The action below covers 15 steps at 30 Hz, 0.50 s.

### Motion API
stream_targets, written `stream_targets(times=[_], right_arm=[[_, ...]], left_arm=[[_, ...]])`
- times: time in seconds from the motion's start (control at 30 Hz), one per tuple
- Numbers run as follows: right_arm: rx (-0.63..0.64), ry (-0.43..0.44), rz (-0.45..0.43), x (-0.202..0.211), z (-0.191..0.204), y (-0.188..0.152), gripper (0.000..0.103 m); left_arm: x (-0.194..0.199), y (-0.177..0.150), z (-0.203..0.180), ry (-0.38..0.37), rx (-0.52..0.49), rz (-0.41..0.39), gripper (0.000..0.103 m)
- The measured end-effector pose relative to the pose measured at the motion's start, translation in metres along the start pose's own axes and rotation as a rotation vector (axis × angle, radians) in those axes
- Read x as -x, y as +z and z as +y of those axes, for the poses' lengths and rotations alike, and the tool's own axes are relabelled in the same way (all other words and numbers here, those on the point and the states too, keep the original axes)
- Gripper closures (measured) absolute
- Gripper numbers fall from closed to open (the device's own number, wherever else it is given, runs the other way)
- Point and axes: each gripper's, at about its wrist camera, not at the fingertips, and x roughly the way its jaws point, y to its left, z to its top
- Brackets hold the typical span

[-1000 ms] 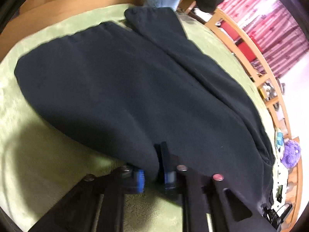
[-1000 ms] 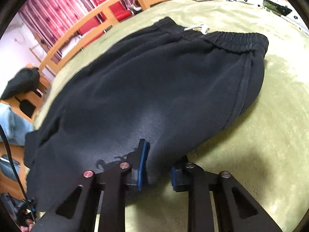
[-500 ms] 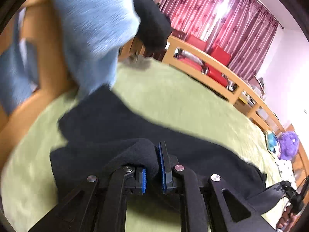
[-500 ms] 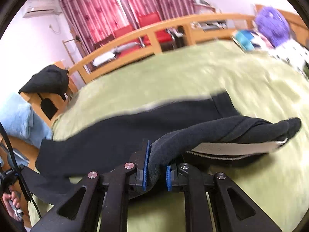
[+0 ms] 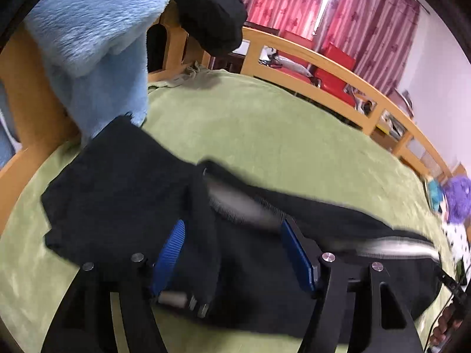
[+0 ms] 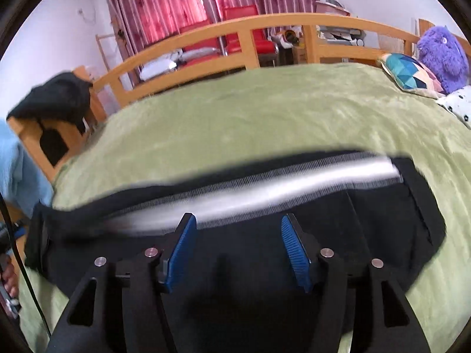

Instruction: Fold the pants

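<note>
The black pants [image 5: 117,200] lie doubled over on the green bed cover [image 5: 265,135]. In the left wrist view my left gripper [image 5: 234,239] hangs just above them. Its jaws are opening, and a loose fold of cloth sags between the blue pads [image 5: 170,250], free of their grip. In the right wrist view the pants [image 6: 382,235] stretch across the cover [image 6: 265,117] with a blurred pale streak along the upper edge. My right gripper [image 6: 238,236] is above them, jaws opening, pads [image 6: 294,250] clear of the cloth.
A wooden bed rail [image 5: 338,70] curves along the far side, with red chairs and pink curtains behind. A light blue fleece [image 5: 94,38] and a black garment [image 5: 209,8] hang at the left. A purple plush [image 6: 441,56] and patterned cushion [image 6: 409,70] sit at the right.
Both grippers carried the near edge of the pants up and across the bed while shut on it. They have since opened and the cloth has dropped out of them.
</note>
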Motion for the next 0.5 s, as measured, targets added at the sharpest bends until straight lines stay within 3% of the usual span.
stream_targets(times=[0.13, 0.27, 0.4, 0.5], right_arm=[[-0.026, -0.064, 0.043, 0.012, -0.027, -0.041, 0.03], [-0.132, -0.082, 0.109, 0.005, -0.06, -0.076, 0.027], [-0.252, -0.073, 0.146, -0.018, -0.083, -0.082, 0.022], [-0.341, -0.038, 0.1, -0.025, -0.093, -0.074, 0.016]], left_arm=[[0.015, -0.037, 0.02, -0.02, 0.04, 0.076, 0.033], [0.0, -0.077, 0.033, -0.049, 0.111, 0.14, 0.033], [-0.036, -0.094, 0.032, -0.058, 0.176, 0.2, 0.035], [-0.055, -0.091, 0.029, -0.059, 0.219, 0.186, 0.035]])
